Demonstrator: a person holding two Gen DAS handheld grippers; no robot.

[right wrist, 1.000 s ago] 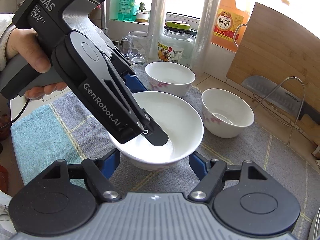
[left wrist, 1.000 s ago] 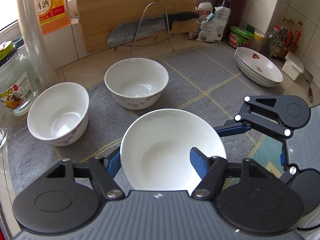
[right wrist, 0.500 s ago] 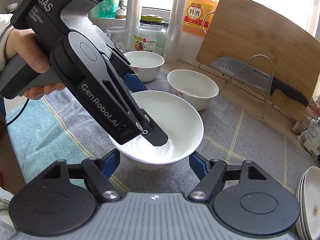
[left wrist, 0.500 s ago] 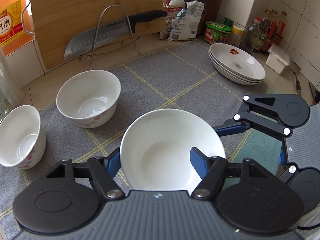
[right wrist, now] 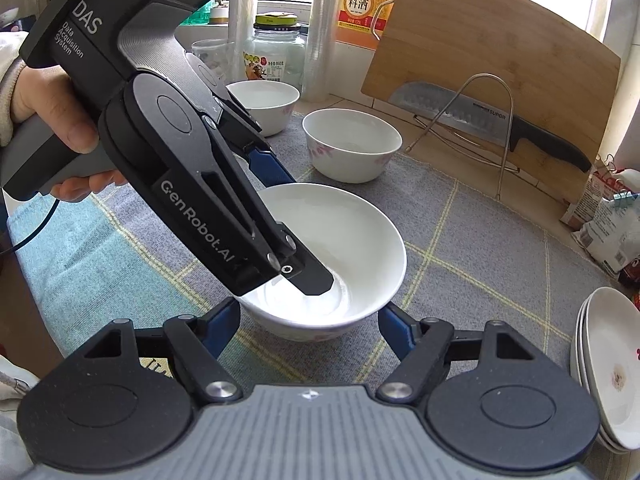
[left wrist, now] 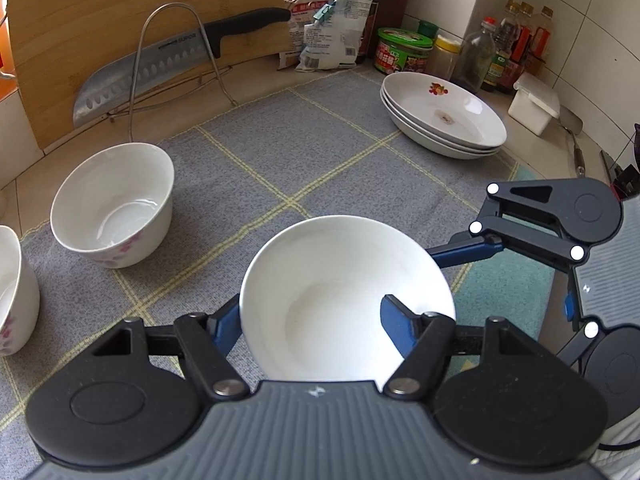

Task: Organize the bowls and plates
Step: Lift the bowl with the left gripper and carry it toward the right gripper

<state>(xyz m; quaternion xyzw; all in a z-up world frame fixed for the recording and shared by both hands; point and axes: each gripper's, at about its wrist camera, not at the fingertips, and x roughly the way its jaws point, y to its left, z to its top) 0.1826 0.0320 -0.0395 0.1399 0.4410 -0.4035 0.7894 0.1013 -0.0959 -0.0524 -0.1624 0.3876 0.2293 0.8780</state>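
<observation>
Held bowl: a plain white bowl (left wrist: 344,296) is gripped at its near wall and seen tilted toward the left wrist camera, above the grey checked mat (left wrist: 304,160).
Left gripper (left wrist: 310,322): clamped on the bowl wall, one finger (right wrist: 310,276) inside the bowl, the other finger (right wrist: 268,164) outside it.
Right gripper (right wrist: 310,328): fingers spread apart on either side of the same bowl; contact with it cannot be told.
Other bowls: a flowered bowl (left wrist: 114,204) is set upright on the mat, well apart from the held one; a second flowered bowl (left wrist: 14,292) is cut off by the left edge, beside the first.
Plates: a stack of plates (left wrist: 442,114) is set at the far right of the mat.
Background: a knife (left wrist: 168,60) is rested on a wire rack (left wrist: 176,56) against a wooden cutting board (left wrist: 120,12).
</observation>
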